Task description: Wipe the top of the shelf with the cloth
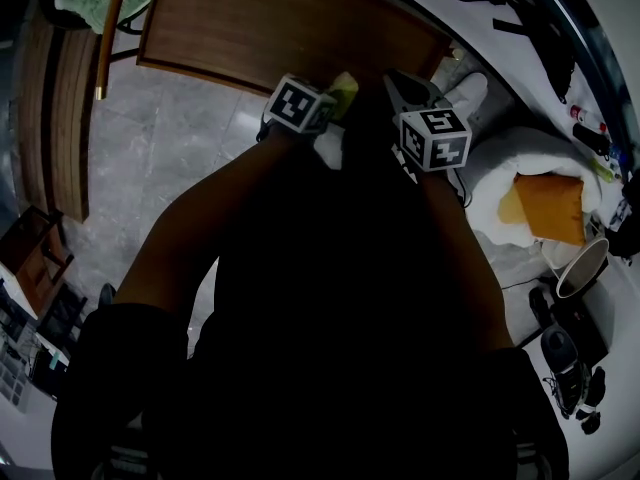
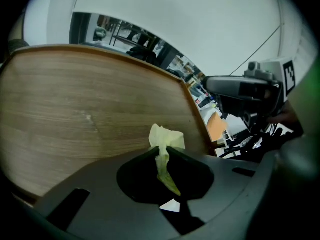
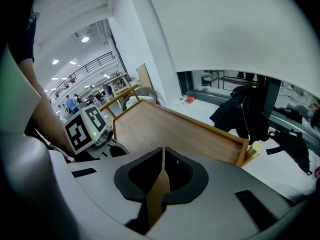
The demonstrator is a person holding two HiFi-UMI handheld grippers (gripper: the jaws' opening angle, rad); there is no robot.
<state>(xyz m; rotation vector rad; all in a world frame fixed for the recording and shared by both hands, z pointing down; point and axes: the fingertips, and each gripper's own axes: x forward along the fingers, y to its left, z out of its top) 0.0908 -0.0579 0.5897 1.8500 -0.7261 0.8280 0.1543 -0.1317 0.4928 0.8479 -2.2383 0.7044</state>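
The shelf top [image 1: 280, 28] is a brown wooden board with a raised rim, lying just ahead of both grippers. My left gripper [image 1: 332, 106] is shut on a pale yellow-green cloth [image 1: 346, 88]. In the left gripper view, the cloth [image 2: 166, 138] sticks out between the closed jaws, held over the near edge of the board [image 2: 85, 109]. My right gripper [image 1: 402, 88] hangs beside it on the right with its jaws shut and nothing between them. The same right gripper [image 3: 163, 156] looks along the shelf top [image 3: 175, 129] in its own view.
Grey tiled floor [image 1: 170, 138] lies left of the shelf, with a wooden cabinet [image 1: 55, 108] further left. At the right are white bedding with an orange pad [image 1: 548, 206], a cup [image 1: 582, 268] and dark gear. A black coat [image 3: 250, 115] hangs beyond the shelf's far corner.
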